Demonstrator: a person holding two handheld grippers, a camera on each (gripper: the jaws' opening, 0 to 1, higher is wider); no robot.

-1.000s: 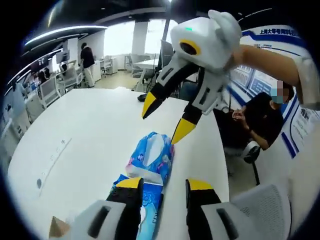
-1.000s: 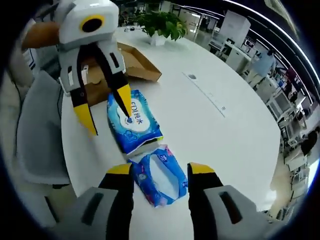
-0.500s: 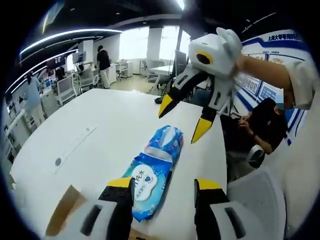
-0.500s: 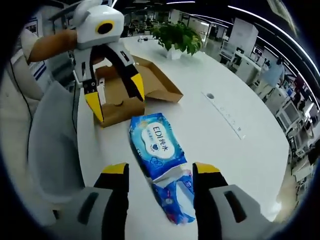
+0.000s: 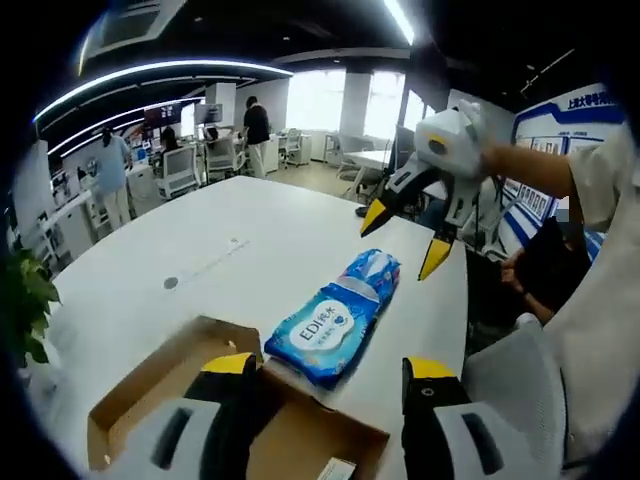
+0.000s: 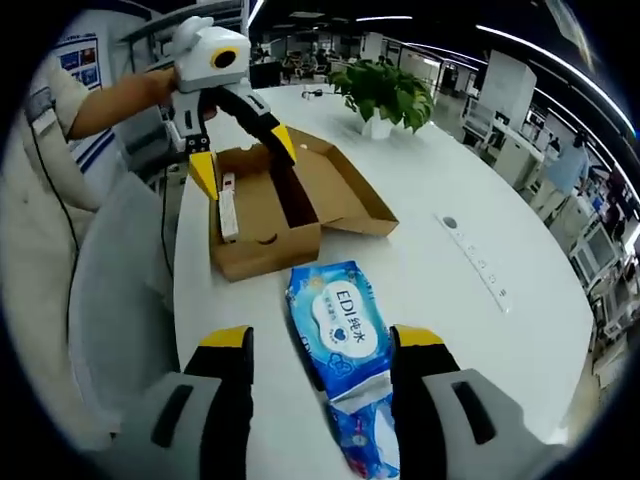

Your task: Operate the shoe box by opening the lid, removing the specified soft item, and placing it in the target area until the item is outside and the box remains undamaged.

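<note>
Two blue wipe packs lie end to end on the white table (image 6: pixel 470 200): the labelled pack (image 6: pixel 341 322) (image 5: pixel 322 332) closer to the box, the patterned pack (image 5: pixel 369 273) (image 6: pixel 370 443) beyond it. The brown cardboard shoe box (image 6: pixel 270 205) (image 5: pixel 240 415) stands open, its lid folded flat to one side. My left gripper (image 5: pixel 328 372) (image 6: pixel 243 144) is open above the box. My right gripper (image 6: pixel 319 342) (image 5: pixel 402 237) is open over the packs, holding nothing.
A potted plant (image 6: pixel 381 92) stands on the table behind the box. A recessed socket strip (image 6: pixel 478 262) runs across the tabletop. A grey chair (image 6: pixel 120 290) sits at the near table edge. People stand among desks in the background.
Both grippers have pulled back from the packs, the left toward the box, the right away from it. The packs stay on the table.
</note>
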